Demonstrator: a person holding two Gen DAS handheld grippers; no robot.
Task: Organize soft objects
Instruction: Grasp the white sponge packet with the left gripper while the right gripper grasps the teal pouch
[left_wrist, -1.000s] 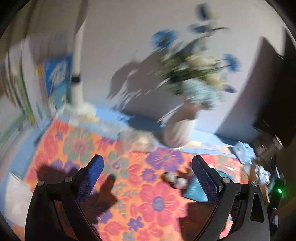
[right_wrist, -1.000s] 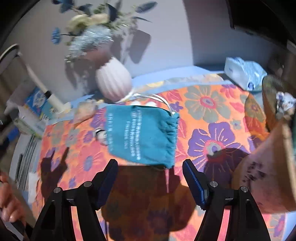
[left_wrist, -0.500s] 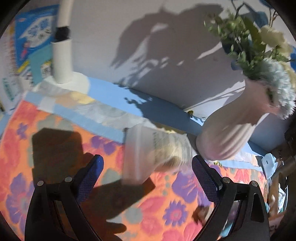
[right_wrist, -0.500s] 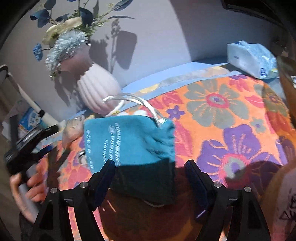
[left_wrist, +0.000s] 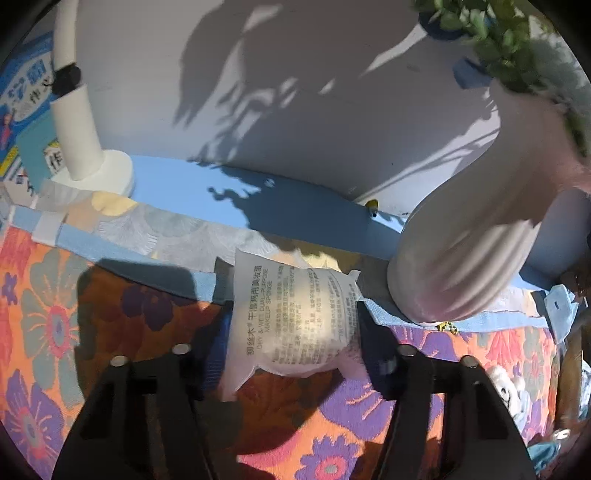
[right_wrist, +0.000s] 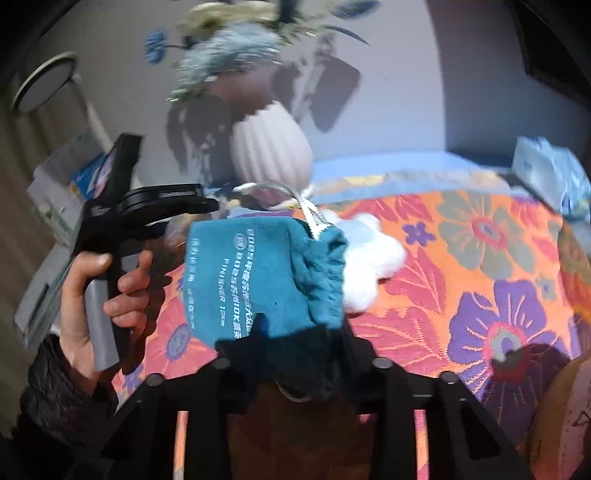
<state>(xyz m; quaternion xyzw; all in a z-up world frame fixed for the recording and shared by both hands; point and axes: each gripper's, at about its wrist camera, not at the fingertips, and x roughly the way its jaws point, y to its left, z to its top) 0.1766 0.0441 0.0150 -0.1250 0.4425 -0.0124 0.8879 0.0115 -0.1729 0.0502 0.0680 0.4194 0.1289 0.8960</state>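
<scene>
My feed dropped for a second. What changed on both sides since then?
The left tongs swung over from the open cloth to the white sponge packet and are closing on it. The right tongs moved in on the teal pouch, closing on its near edge. The vase and flowered cloth stayed put.

Hard, bright sunlight throws sharp plant shadows on the wall (left_wrist: 295, 92). The vase (left_wrist: 476, 236) and the flowers (right_wrist: 236, 44) are smeared by motion blur. Fisheye edges curve and go dark.
</scene>
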